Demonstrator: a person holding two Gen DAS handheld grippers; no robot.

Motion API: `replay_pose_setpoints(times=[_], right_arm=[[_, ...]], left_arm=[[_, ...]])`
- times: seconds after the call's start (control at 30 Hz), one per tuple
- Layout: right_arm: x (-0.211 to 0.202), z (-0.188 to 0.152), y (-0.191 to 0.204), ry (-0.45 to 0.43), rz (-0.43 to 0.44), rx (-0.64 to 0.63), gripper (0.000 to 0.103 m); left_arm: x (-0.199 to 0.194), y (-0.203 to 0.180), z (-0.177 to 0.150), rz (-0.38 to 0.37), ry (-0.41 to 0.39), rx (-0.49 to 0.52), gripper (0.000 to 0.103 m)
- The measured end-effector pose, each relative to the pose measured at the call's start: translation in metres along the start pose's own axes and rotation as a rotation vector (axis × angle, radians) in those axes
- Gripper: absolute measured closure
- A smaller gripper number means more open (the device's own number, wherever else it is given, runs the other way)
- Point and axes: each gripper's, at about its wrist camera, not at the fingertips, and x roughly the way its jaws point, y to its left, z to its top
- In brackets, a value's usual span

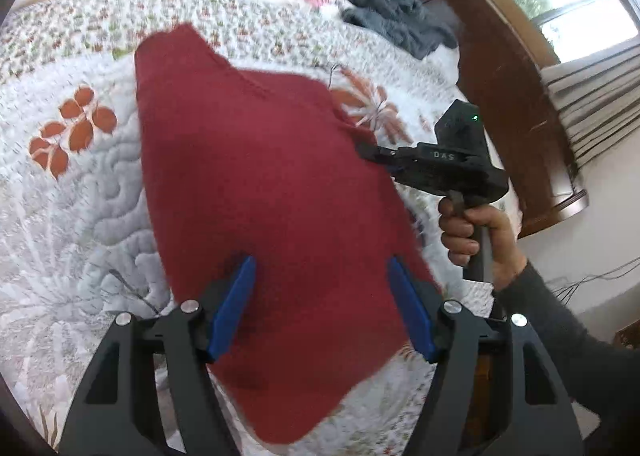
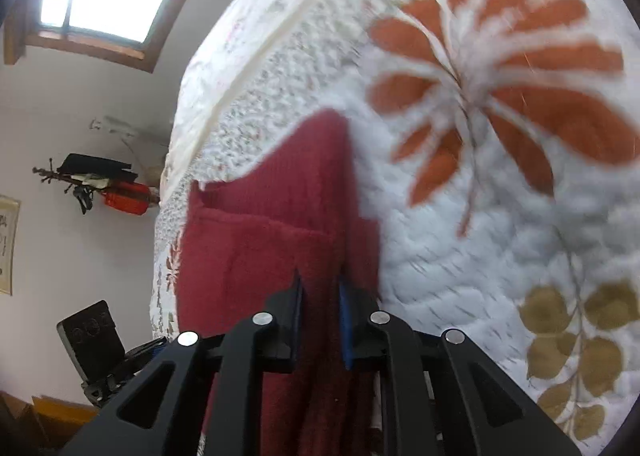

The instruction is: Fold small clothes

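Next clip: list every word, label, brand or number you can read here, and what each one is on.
"DAS": white letters on the black body of the right tongs, seen from the left wrist camera.
Wall poster at the left edge of the right wrist view: dark characters, cut off and too blurred to read.
Nothing else is legible.

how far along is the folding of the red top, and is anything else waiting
Early to middle. The red garment lies on the quilt, with what looks like one flap already folded over in the right wrist view. In hand: the right gripper is pinched on its edge, while the left gripper hangs open over it. Left: the remaining folds, and the crumpled grey-blue garment farther up the bed.
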Motion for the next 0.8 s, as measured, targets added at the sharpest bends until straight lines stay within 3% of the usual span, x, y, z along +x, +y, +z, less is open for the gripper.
replay_pose_setpoints(times=[0.03,0.1,0.17,0.23,0.3,0.33,0.37,0.4,0.43,0.5,0.57,0.67,0.8], right_arm=[[-0.002,-0.002,0.002,-0.008,0.006,-0.007,0.084],[-0.019,-0.005,0.011,-0.046,0.007,-0.015,0.069],[-0.04,-0.015,0.032,-0.103,-0.012,-0.076,0.066],[-0.044,-0.032,0.062,-0.049,0.012,-0.176,0.066],[-0.031,-0.052,0.079,0.05,0.003,-0.257,0.068],[-0.021,-0.062,0.082,0.098,-0.028,-0.289,0.069],[-0.008,-0.071,0.08,0.147,-0.089,-0.321,0.076],[-0.003,-0.076,0.075,0.158,-0.141,-0.339,0.093],[0.0,-0.078,0.068,0.164,-0.174,-0.354,0.093],[-0.009,-0.075,0.059,0.155,-0.147,-0.279,0.098],[-0.024,-0.081,0.069,0.123,-0.167,-0.3,0.095],[-0.034,-0.1,0.085,0.129,-0.09,-0.336,0.095],[-0.015,-0.115,0.059,0.175,-0.16,-0.319,0.103]], left_arm=[[0.0,-0.001,0.0,0.009,-0.001,0.005,0.035],[-0.007,-0.005,0.003,-0.004,-0.01,0.003,0.035],[-0.021,-0.01,0.01,-0.044,-0.044,0.001,0.034],[-0.026,-0.012,0.017,-0.035,-0.059,0.006,0.034],[-0.018,-0.011,0.024,-0.01,-0.031,0.017,0.034],[-0.008,-0.008,0.027,0.038,-0.005,0.022,0.034],[0.0,-0.005,0.028,0.07,0.02,0.018,0.035],[0.007,-0.001,0.027,0.076,0.043,0.016,0.035],[0.013,0.0,0.027,0.084,0.059,0.019,0.036],[0.011,-0.006,0.028,0.106,0.064,0.023,0.036],[-0.005,-0.02,0.028,0.08,0.036,0.036,0.035],[-0.021,-0.034,0.012,0.043,0.006,0.064,0.031],[0.005,-0.027,-0.015,0.134,0.09,0.038,0.031]])
